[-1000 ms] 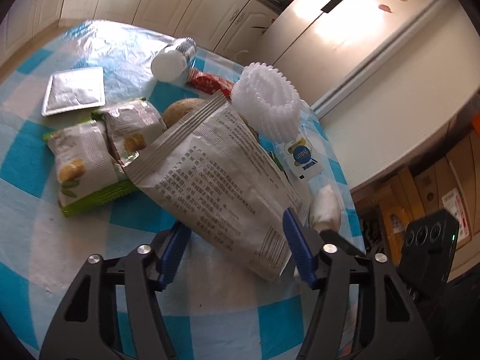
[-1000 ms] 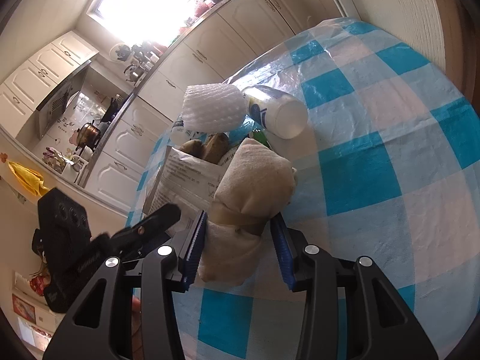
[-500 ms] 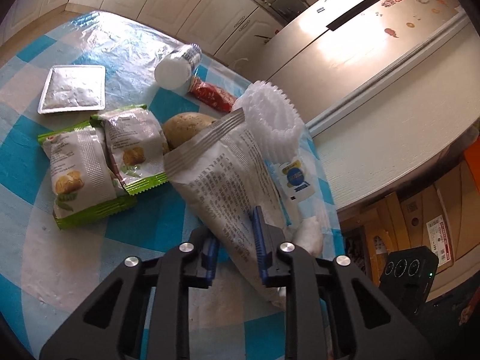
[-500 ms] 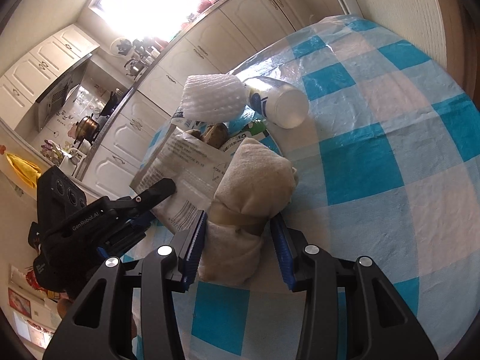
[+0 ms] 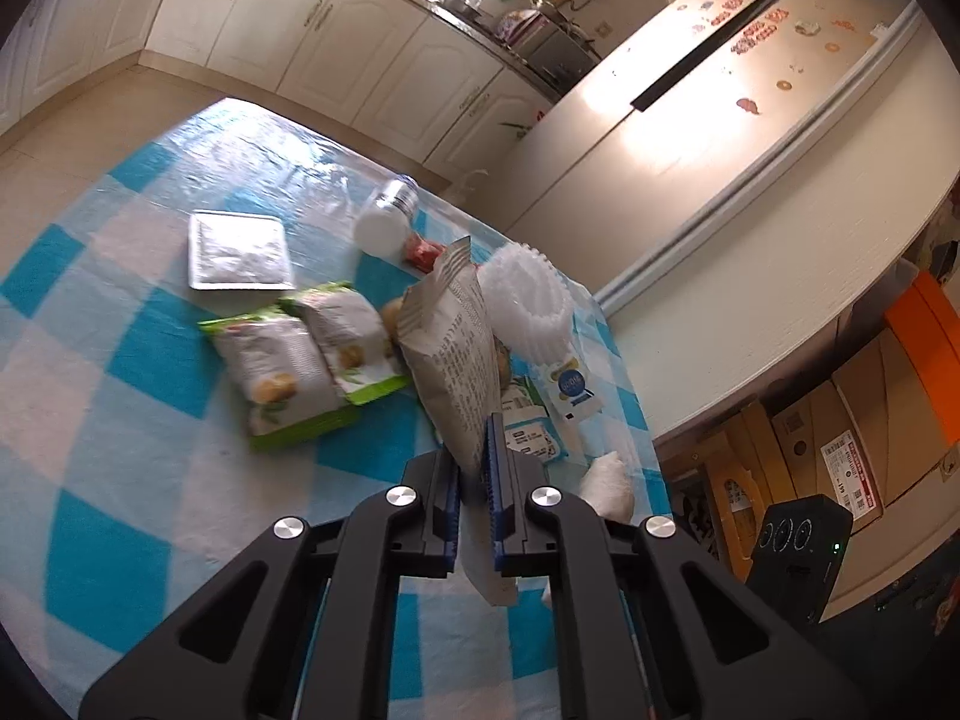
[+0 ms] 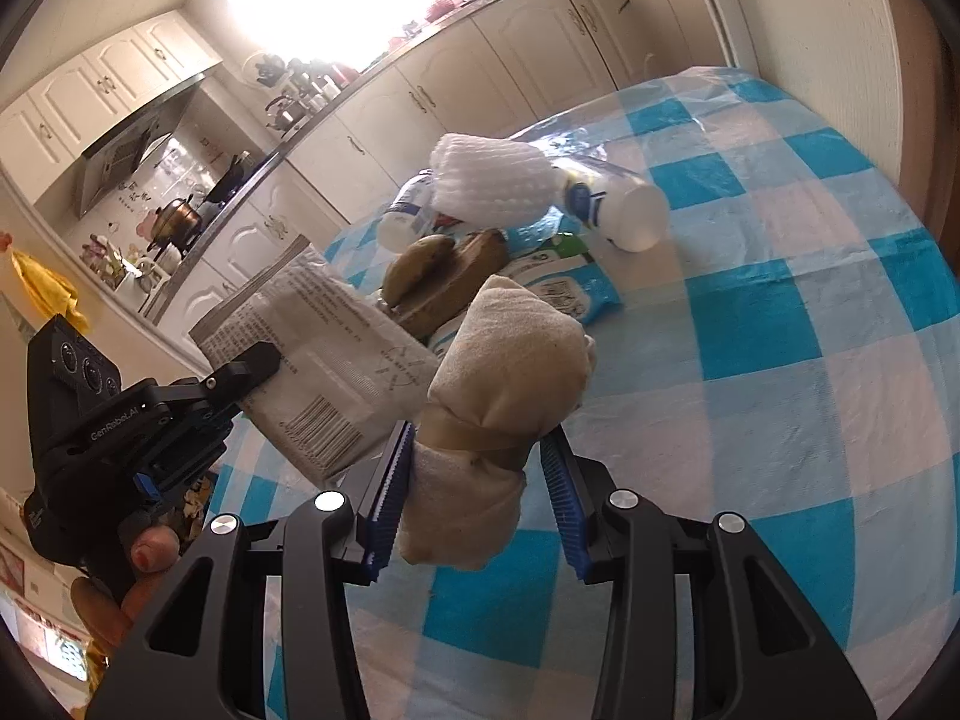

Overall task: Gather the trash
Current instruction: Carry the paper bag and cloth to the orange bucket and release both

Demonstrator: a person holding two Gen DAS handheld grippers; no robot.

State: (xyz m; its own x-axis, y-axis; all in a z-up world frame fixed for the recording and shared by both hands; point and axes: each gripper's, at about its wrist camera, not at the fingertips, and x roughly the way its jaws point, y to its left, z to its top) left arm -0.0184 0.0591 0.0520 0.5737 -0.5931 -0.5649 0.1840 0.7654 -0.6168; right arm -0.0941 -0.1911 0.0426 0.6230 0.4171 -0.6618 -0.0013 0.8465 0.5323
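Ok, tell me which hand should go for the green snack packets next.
Neither is free: the left gripper is shut on the printed paper bag, the right gripper on the cloth bundle. Once emptied, probably the left: the green snack packets lie just ahead of it, unseen from the right wrist.

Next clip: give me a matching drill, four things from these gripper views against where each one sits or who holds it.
Things:
1. grey printed paper bag
2. beige cloth bundle tied with a band
3. white foam fruit net
4. flat silver foil pouch

States:
A. lying alone on the blue-checked tablecloth
B. clamped in the left gripper
C. resting on the pile of trash
D. between the right gripper fingers

Pairs: 1-B, 2-D, 3-C, 4-A
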